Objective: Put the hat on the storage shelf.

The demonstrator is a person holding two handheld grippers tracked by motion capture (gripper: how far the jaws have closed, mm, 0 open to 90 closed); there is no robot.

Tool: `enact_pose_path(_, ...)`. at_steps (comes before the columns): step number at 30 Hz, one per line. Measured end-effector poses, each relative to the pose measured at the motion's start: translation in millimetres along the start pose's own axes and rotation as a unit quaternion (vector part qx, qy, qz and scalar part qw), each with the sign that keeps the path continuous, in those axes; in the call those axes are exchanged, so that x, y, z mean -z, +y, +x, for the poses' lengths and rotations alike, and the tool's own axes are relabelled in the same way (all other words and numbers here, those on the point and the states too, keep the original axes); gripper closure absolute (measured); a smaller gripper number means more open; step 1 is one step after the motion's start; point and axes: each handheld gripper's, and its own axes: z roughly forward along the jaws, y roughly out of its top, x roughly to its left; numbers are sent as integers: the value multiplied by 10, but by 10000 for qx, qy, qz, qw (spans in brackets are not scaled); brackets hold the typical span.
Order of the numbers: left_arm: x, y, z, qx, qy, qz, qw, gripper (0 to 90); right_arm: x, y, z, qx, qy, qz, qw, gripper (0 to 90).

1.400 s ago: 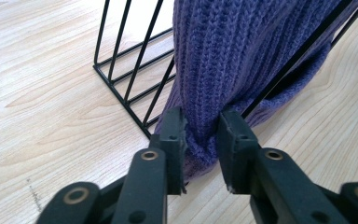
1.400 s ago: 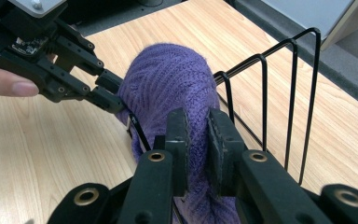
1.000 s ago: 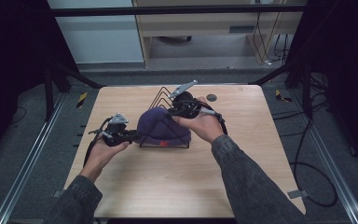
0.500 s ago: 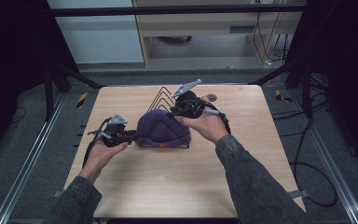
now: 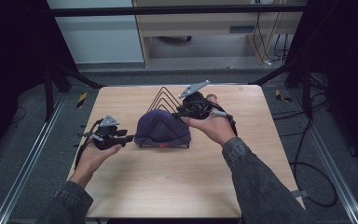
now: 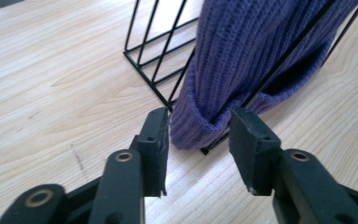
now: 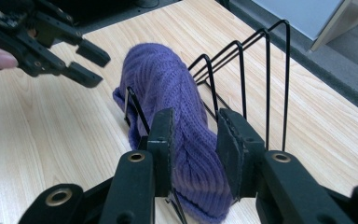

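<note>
The purple knit hat, soft, light and floppy on the wire rack, is best pinched at its folded brim (left hand-held gripper and right hand-held gripper have just been opening, each now narrowly parted, hat between the jaws, unpressed).

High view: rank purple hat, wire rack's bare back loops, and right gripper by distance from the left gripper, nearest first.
From the left gripper:
1. Purple hat, just off its jaw tips, at the table's middle.
2. Bare loops of the wire rack, behind the hat, toward the far edge.
3. Right gripper, on the hat's far right side.
</note>
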Motion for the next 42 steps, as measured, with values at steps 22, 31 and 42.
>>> enact_pose_path(22, 170, -108, -159, 242, 182, -53, 9995, 206, 259, -320, -123, -312, -335, -57, 9989, 432)
enact_pose_path(31, 173, -291, -149, 457, 138, -173, 9987, 82, 436, -590, -279, -710, -749, -194, 9945, 268)
enact_pose_path(42, 90, -570, -148, 441, 250, 103, 9987, 74, 561, -1066, -418, -1192, -1104, -153, 9866, 146)
